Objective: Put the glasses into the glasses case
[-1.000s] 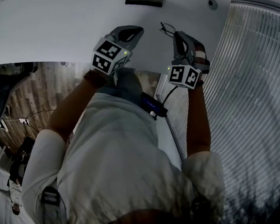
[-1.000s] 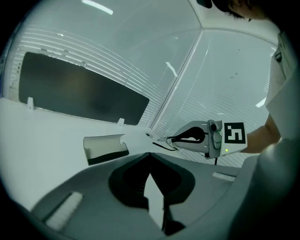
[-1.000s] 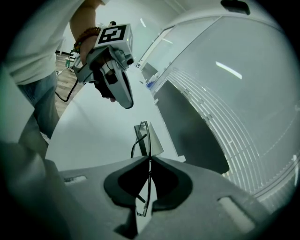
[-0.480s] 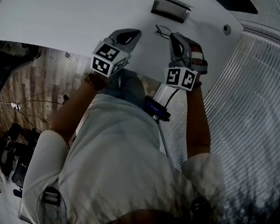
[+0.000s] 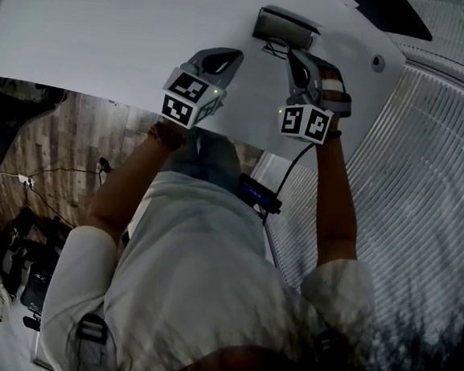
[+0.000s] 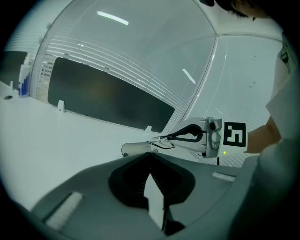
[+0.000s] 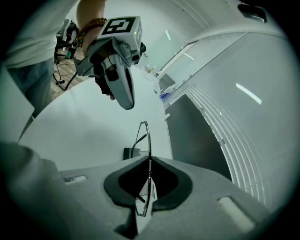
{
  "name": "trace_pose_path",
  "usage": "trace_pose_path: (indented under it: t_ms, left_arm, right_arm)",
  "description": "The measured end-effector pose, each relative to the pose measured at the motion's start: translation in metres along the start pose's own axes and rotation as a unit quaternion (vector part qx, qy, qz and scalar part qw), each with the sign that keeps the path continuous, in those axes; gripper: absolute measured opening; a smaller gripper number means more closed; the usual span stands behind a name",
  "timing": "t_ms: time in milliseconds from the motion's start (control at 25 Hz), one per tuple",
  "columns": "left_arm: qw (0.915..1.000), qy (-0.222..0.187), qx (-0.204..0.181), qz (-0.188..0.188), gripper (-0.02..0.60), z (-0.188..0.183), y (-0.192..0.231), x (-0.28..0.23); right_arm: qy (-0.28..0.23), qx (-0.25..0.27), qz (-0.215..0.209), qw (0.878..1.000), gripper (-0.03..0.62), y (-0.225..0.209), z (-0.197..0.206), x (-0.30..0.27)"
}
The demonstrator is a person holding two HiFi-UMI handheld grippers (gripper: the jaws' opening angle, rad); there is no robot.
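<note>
My right gripper (image 5: 298,57) (image 7: 149,160) is shut on the thin wire-framed glasses (image 7: 144,136), which stand edge-on between its jaws and stick out in front. The glasses case (image 5: 285,28) lies on the white table (image 5: 108,32) just beyond them; in the right gripper view the case (image 7: 127,153) shows as a small dark shape behind the lens. From the left gripper view the case (image 6: 137,148) is pale grey, with the glasses (image 6: 161,139) right above it. My left gripper (image 5: 225,57) (image 6: 150,157) hovers beside it, tips together, holding nothing.
A long dark panel (image 6: 108,98) stands at the table's far edge against ribbed blinds (image 5: 436,158). A small round fitting (image 5: 377,62) sits right of the case. Small bottles (image 6: 23,79) stand far left. The table's near edge (image 5: 103,95) is by my body.
Both grippers have moved forward across the table toward the case. The glasses, earlier well short of the case, now hang right at it.
</note>
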State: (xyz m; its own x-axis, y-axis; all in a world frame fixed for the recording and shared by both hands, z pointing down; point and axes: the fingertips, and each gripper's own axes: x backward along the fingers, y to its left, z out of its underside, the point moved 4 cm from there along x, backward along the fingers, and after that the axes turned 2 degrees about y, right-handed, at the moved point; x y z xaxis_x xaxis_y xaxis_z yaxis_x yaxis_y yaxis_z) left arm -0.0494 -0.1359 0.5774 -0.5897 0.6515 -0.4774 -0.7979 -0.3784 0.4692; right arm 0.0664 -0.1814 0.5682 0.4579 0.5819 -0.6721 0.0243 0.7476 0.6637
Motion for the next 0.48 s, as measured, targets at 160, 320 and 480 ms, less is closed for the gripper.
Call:
trace_pose_path:
  t_ms: [160,320,480]
  left_arm:
    - [0.9999,0.010,0.007,-0.004,0.000,-0.002,0.009,-0.011]
    - [0.9997,0.015,0.017,-0.009,0.000,0.004,0.021,-0.018]
    - [0.9993,0.017,0.032,-0.013,0.000,0.004,0.035,-0.024]
  right_arm:
    - [0.004,0.016,-0.008,1.000,0.017,0.002,0.010,-0.020]
    - [0.009,0.030,-0.019,0.999,0.016,0.010,0.020,-0.041]
    - [0.014,0.045,-0.028,0.999,0.017,0.011,0.028,-0.063]
